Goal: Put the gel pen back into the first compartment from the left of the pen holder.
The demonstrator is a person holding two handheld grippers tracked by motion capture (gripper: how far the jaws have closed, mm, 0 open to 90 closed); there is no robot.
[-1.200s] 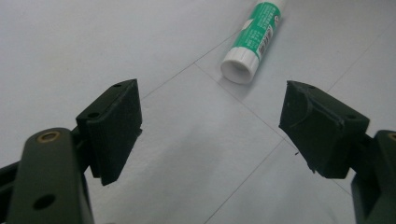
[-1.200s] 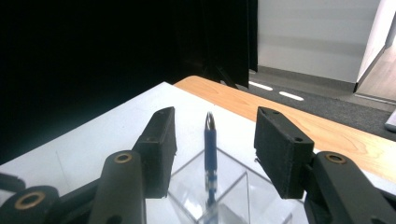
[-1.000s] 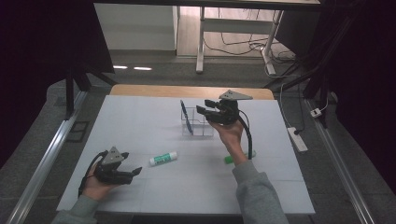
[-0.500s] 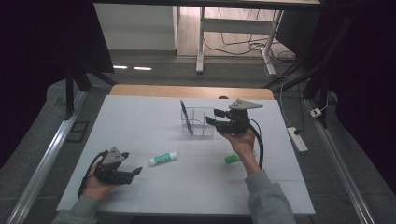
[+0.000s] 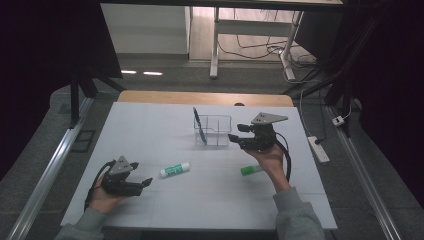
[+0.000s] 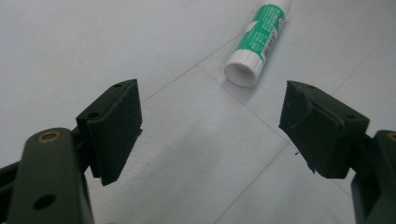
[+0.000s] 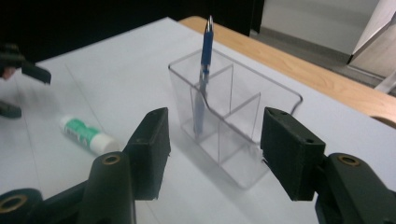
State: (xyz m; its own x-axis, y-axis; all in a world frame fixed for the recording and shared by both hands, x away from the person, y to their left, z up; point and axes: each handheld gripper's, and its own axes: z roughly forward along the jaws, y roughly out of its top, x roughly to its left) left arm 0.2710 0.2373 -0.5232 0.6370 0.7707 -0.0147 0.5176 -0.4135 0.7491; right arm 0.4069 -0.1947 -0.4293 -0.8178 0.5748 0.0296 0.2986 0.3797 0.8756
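White counter (image 5: 150, 125) carries a clear organizer (image 5: 214, 131) (blue pen (image 5: 199, 125) inside). Right tongs (image 5: 235, 139), just widening and empty, face it; left tongs (image 5: 145, 183) gape toward the glue stick (image 5: 175, 170).

High view overlooks the table (image 5: 150, 125); claw views sit close, sharing the glue stick (image 6: 257, 42).

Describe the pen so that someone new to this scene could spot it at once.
On the white table, find the clear plastic organizer near the far middle. The pen stands in its left end compartment, leaning on the wall. It is blue and upright, while both green-labelled glue sticks lie flat on the table.
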